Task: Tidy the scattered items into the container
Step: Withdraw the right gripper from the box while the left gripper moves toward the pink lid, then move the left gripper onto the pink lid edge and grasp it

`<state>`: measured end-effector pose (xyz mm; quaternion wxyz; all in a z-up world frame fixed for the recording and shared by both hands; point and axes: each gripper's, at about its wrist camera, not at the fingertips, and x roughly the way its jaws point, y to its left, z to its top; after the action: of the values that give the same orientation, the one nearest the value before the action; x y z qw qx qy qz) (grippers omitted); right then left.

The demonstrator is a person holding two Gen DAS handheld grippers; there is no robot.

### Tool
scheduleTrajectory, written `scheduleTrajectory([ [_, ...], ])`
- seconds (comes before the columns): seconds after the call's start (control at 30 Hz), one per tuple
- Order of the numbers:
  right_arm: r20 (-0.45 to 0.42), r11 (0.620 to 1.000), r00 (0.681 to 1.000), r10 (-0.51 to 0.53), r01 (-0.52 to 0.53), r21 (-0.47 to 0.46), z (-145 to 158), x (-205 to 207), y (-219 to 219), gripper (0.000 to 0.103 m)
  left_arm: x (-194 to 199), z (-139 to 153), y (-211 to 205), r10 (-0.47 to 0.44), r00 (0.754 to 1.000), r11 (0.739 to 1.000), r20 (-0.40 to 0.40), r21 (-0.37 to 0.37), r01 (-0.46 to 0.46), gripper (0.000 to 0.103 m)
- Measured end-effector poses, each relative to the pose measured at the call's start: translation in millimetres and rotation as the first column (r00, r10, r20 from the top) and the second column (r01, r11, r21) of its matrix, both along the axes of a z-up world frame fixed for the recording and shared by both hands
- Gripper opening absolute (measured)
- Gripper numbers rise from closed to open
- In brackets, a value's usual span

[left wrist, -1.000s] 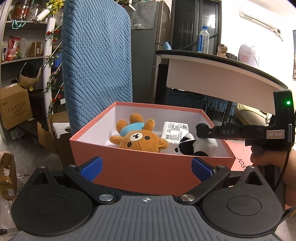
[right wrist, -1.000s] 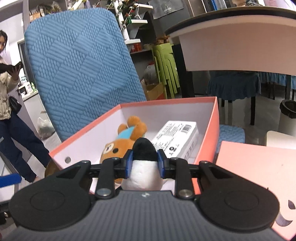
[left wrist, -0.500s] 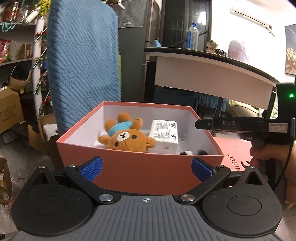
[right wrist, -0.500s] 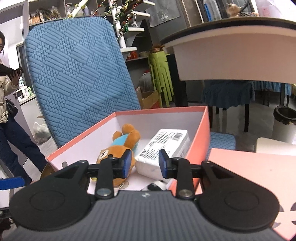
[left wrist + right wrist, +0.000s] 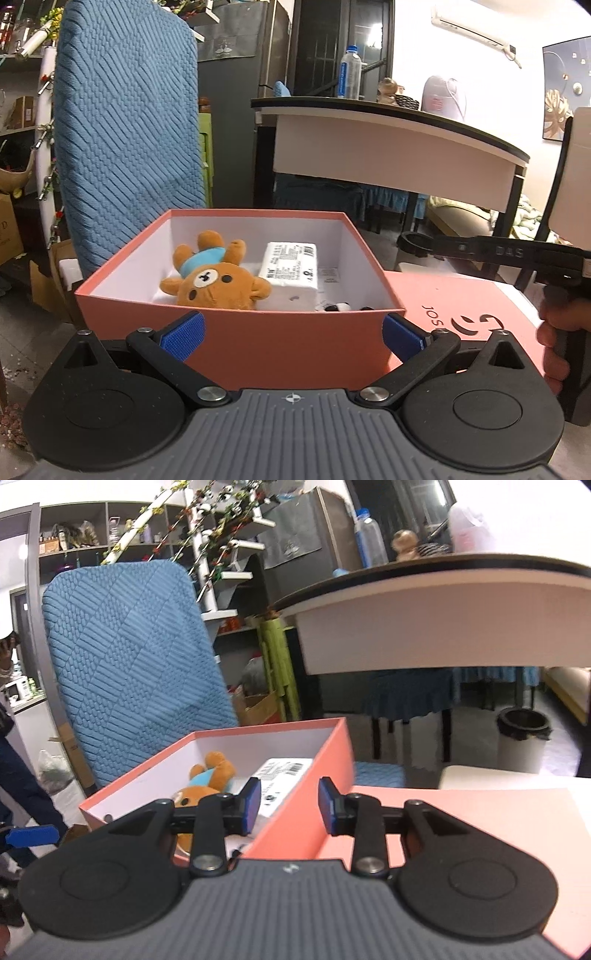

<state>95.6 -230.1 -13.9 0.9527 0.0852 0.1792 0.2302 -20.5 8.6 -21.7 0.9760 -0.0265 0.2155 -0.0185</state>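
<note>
L claw (image 5: 291, 334) released, empty, fingers wide at box (image 5: 236, 343) front wall. R claw (image 5: 289, 805) released, empty, at box's 3 o'clock wall. Inside box: bear (image 5: 218, 282) at 9, packet (image 5: 290, 273) centre, panda (image 5: 341, 306) at 5. Lid (image 5: 461, 299) beside box at 3.

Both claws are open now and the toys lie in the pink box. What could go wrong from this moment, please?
1. The right claw is open with its fingers astride the box wall; drifting sideways could tip or shove the box.
2. The black-and-white plush lies low against the near wall, barely visible, so its placement is hard to confirm.
3. The left claw is spread wide right at the front wall; pushing forward may slide the box toward the blue chair back.
</note>
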Motion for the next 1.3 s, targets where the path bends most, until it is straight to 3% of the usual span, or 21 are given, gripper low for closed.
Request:
scheduleTrajectory([
  [0.7,0.110,0.982,0.976,-0.190,0.191,-0.002,-20,-112,-63,0.046,-22,-14,-36,-0.115,0.992,0.993,0.056,0.017,0.114,0.103],
  [0.83,0.120,0.977,0.970,-0.211,0.211,0.011,-30,-128,-71,0.063,-27,-21,-38,-0.111,0.991,0.994,0.081,0.018,0.110,0.103],
  [0.93,0.122,0.974,0.966,-0.228,0.228,0.018,-38,-136,-78,0.066,-30,-25,-38,-0.100,0.991,0.995,0.092,0.013,0.099,0.103],
  [1.03,0.128,0.969,0.961,-0.245,0.244,0.022,-44,-145,-85,0.082,-32,-31,-38,-0.087,0.992,0.996,0.096,0.003,0.087,0.103],
  [1.17,0.132,0.961,0.952,-0.277,0.275,0.031,-48,-153,-93,0.096,-33,-39,-40,-0.087,0.992,0.996,0.088,-0.002,0.087,0.103],
  [1.3,0.123,0.952,0.944,-0.306,0.300,0.067,-57,-155,-110,0.099,-29,-49,-48,-0.107,0.992,0.994,0.066,0.000,0.107,0.103],
])
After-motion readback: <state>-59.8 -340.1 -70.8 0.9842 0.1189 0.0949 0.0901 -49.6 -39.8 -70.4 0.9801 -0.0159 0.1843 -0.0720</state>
